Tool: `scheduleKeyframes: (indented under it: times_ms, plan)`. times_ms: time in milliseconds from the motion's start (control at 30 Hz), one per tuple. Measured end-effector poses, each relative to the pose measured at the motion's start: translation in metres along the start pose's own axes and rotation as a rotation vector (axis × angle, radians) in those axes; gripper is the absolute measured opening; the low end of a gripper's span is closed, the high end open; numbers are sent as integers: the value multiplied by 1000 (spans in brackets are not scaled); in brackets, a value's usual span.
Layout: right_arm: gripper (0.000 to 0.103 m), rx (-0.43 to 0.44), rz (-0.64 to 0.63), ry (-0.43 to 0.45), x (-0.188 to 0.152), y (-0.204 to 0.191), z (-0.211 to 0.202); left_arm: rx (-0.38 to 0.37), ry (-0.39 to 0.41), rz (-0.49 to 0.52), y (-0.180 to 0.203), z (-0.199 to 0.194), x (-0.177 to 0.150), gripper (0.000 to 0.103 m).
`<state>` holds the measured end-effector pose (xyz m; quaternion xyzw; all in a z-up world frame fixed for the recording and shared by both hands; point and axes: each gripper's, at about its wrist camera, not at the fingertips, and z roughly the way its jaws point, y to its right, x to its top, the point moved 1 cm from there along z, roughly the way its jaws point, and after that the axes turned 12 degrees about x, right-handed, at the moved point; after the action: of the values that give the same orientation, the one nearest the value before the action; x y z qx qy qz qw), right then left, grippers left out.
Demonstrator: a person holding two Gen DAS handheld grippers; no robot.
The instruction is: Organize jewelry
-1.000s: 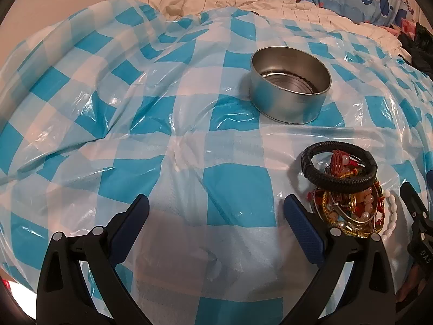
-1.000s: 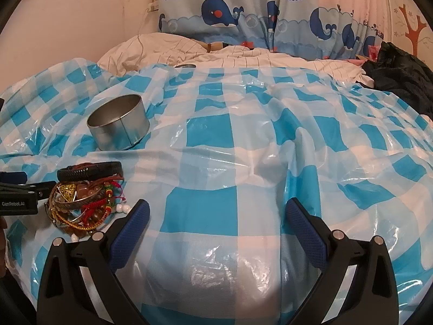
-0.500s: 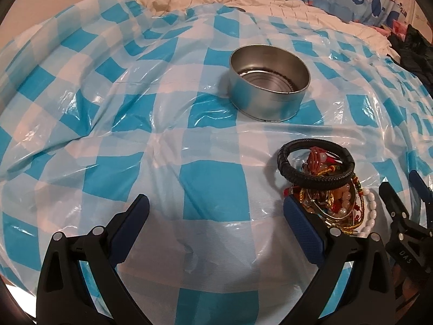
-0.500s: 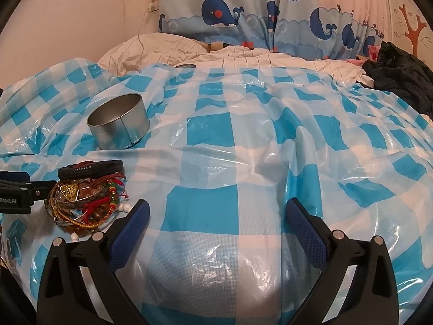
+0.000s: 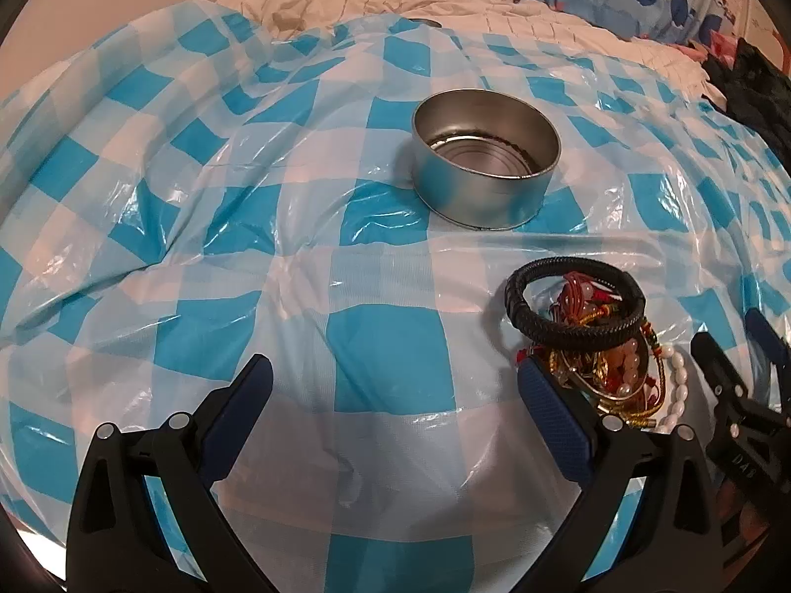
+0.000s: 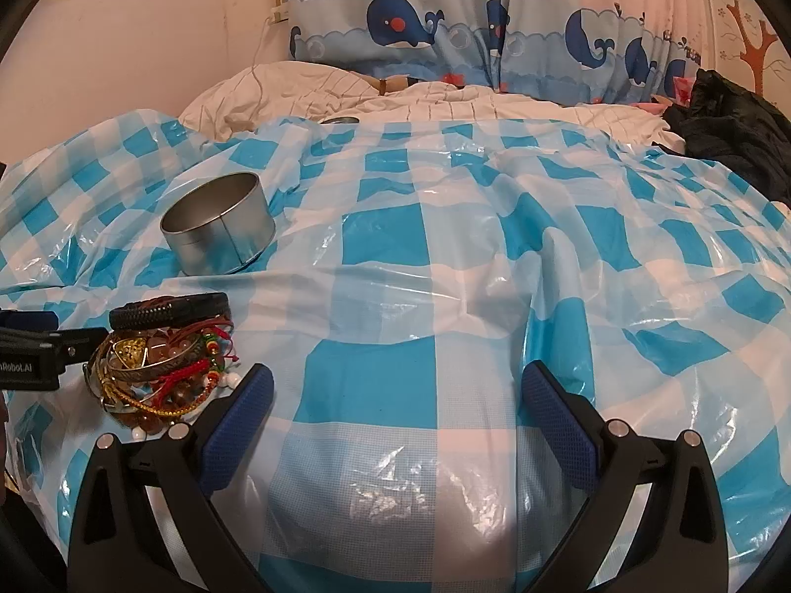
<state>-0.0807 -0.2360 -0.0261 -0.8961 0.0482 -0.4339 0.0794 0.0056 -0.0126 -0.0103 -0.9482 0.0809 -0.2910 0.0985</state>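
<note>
A pile of jewelry [image 5: 608, 370] lies on the blue-checked plastic sheet: gold bangles, red cords, beads, with a black braided bracelet [image 5: 573, 304] on top. It also shows in the right wrist view [image 6: 163, 365]. An empty round metal tin [image 5: 487, 158] stands beyond the pile and shows in the right wrist view [image 6: 217, 222]. My left gripper [image 5: 395, 385] is open and empty, its right finger beside the pile. My right gripper [image 6: 395, 390] is open and empty, its left finger next to the pile. The right gripper's tips show at the left view's right edge [image 5: 731, 370].
The plastic sheet [image 6: 445, 257] covers a soft bed and is wrinkled. White bedding [image 6: 346, 89] and whale-print fabric [image 6: 445, 24] lie at the back. Dark clothing [image 6: 731, 118] sits at the far right.
The left gripper has drifted right and forward, so the tin and pile sit lower and nearer its right finger. The right gripper has barely moved.
</note>
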Motion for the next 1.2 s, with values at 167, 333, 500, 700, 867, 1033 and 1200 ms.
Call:
scheduleKeyframes:
  times_ms: [167,333,500,700,867,1033,1200]
  plan:
    - [97,-4,3,2,0,0,-1,-8,-5,-8,-4,2,-2,95]
    - [97,-14,-1,-6,-1,0,0,-16,-2,-3,-3,2,-2,95]
    - [97,-15,-1,-7,-1,0,1,-8,3,11,-2,2,-3,95]
    - [97,-14,-1,-7,-1,0,0,-5,5,12,-2,2,-4,95]
    - [97,-15,-1,-8,-1,-1,0,-5,-1,13,-2,4,-3,95]
    - [97,-16,-1,-9,-1,-1,0,-3,-3,14,-2,4,-3,95]
    - [97,-16,-1,-9,-1,-1,1,-3,-2,14,-2,4,-3,95]
